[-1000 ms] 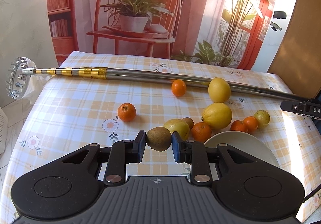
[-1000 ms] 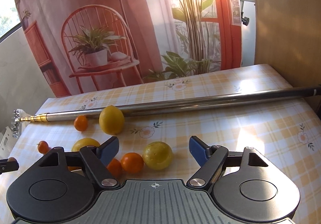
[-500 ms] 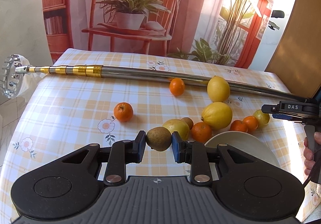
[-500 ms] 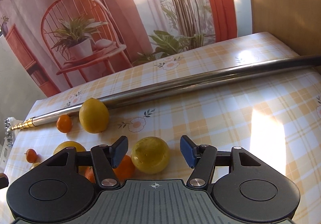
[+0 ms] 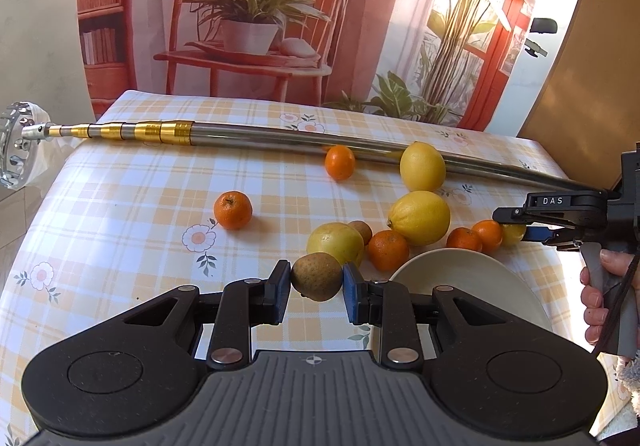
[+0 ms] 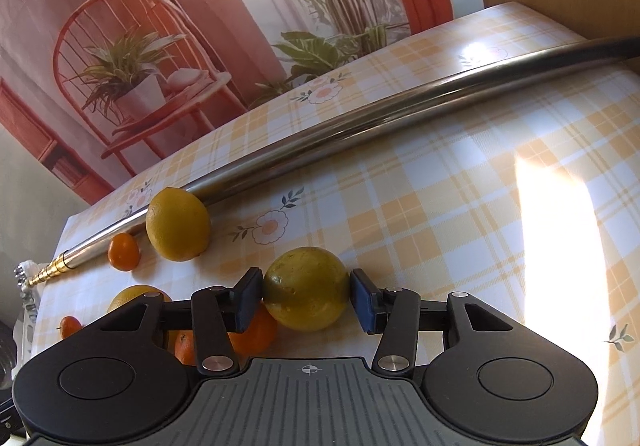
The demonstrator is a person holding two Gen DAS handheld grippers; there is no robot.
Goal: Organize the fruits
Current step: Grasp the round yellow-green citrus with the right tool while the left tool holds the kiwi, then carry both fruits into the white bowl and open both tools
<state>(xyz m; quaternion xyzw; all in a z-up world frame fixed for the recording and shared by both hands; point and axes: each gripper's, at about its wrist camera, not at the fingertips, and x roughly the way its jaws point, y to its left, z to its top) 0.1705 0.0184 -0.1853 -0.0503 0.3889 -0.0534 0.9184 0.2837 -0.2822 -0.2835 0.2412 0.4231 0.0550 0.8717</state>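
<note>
- Since a second ago, the right gripper [image 6: 306,296] has been narrowed from a wide spread and brought down around the yellow-green citrus [image 6: 306,289], which earlier lay ahead of its open fingers.
- The left gripper [image 5: 316,284] is seen unchanged in grip; the scene behind it has shifted, and the right gripper [image 5: 514,224] with a hand [image 5: 600,292] on its handle has come into its view at far right.
- Left gripper: pinched on the brown fruit [image 5: 317,276], both pads touching its sides. The fruit is seated between the fingertips, above the tablecloth [image 5: 120,230].
- Right gripper: closed in on the yellow-green citrus; the left pad appears to touch the skin, while contact at the right pad cannot be told for certain. The citrus sits on the cloth between the fingertips.
- A white plate [image 5: 472,278] lies just right of the left gripper's fingers, partly hidden behind them.
- Ahead of the left gripper: a pale yellow fruit [image 5: 334,242], a small orange [image 5: 387,249] and a lemon [image 5: 419,217] are clustered close together; a lone orange [image 5: 233,209] lies ahead to the left.
- Textures: the brown fruit is matte, speckled and oval; the citrus is smooth, glossy and round, with blotchy skin. The cloth is a yellow-white check with printed flowers.
- A polished metal pole [image 5: 280,136] with gold bands lies across the far side of the table.
</note>
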